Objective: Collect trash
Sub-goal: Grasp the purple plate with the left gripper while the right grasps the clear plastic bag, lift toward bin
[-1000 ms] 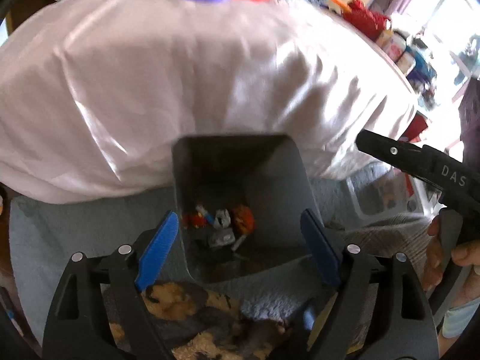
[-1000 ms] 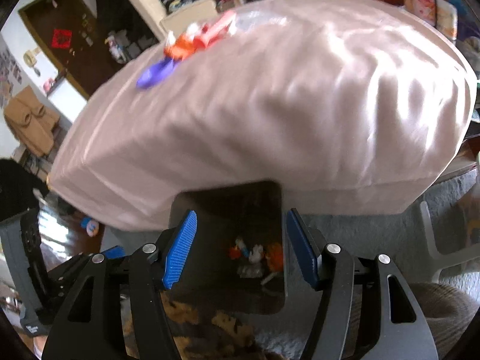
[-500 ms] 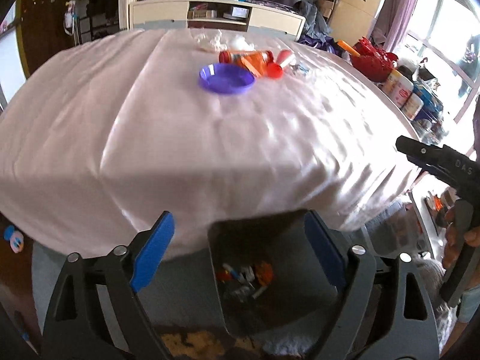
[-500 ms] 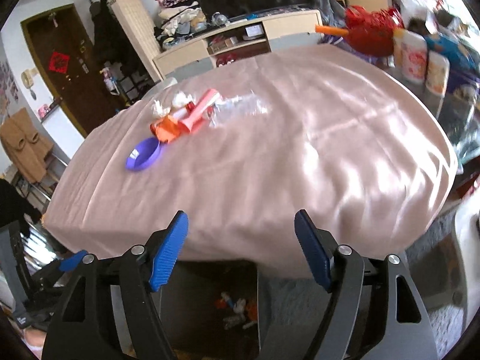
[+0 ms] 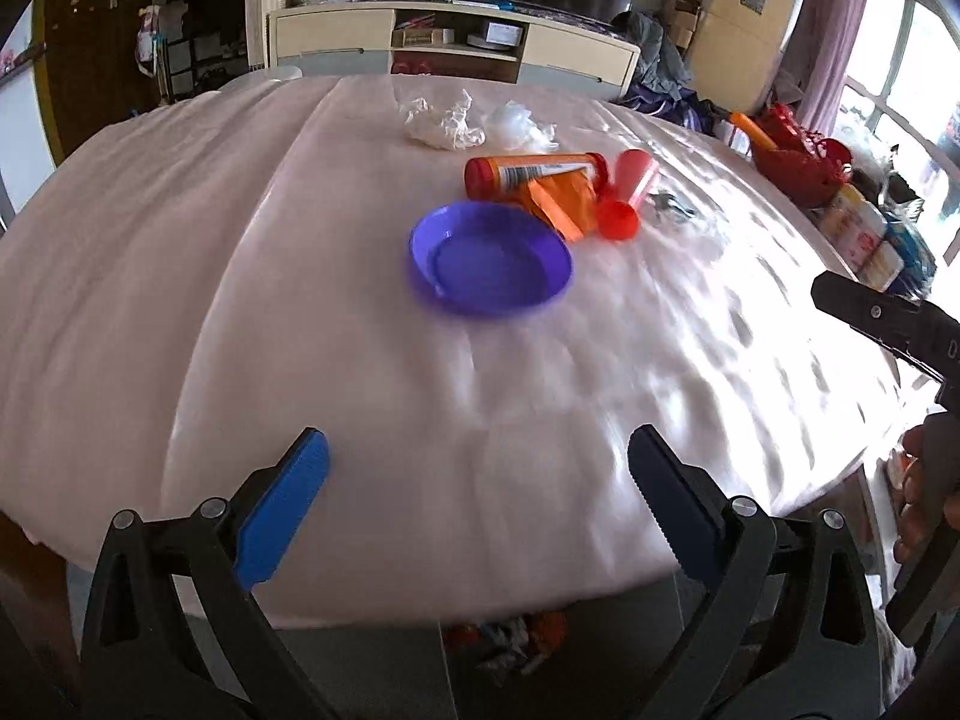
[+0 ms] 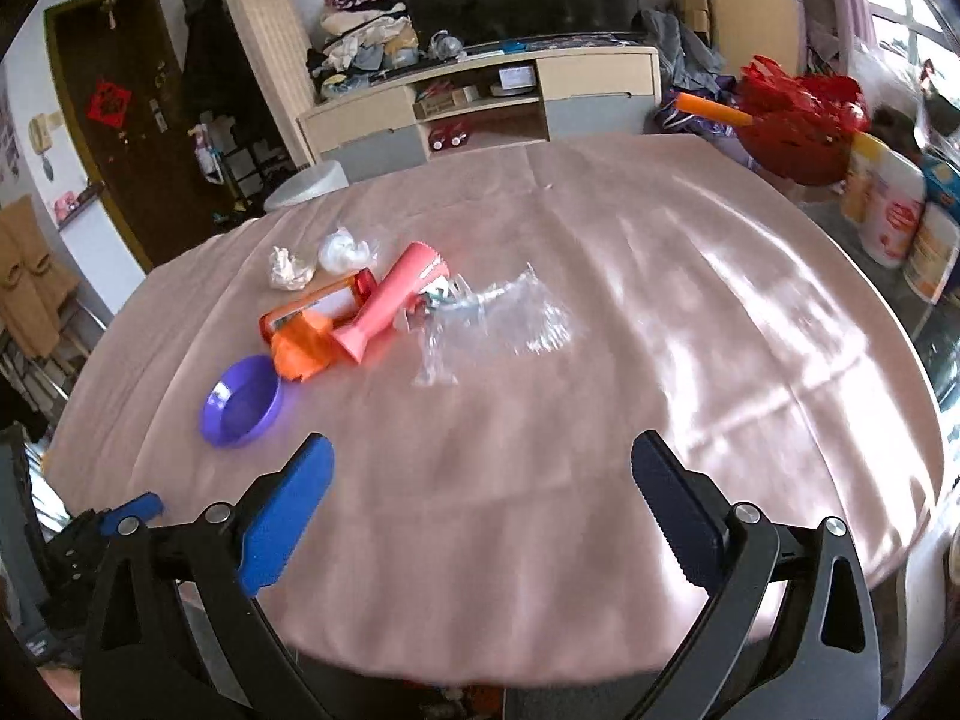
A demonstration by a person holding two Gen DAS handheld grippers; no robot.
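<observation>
Tools: left tool (image 5: 480, 492) and right tool (image 6: 483, 495) both have blue pads spreading apart, nothing between them, both hanging over the near edge of the tabletop (image 5: 180, 300).

Trash, left to right in the right view:
- shallow round purple plastic dish (image 6: 243, 401), nearest the left tool
- crumpled orange wrapper (image 6: 303, 348) touching the orange cylindrical tube with white label (image 6: 318, 306)
- two white crumpled wads (image 6: 318, 261) behind the tube
- pink plastic funnel-shaped piece (image 6: 393, 300) lying on its side against the tube
- clear crinkled plastic film (image 6: 498, 324), furthest right, touching the pink piece

Dark bin with bits of trash in it (image 5: 510, 642) sits on the floor under the near edge, mostly hidden by the cloth.

Step in hand, my read: go in for the next pickup. Suggest:
- left tool takes the dish by its rim, pads straddling the wall, not flat on top
- right tool takes the film; pinch a raised fold, it will crush and slip
- keep clear of the pink piece so it doesn't roll

Surface: pink satin-like cloth, glossy, wrinkled; likely to drag if pads scrape it.

Room: dark door on the left, low cream cabinet with a dark screen above it behind the tabletop, red basket and tins on the right, bright window far right.
</observation>
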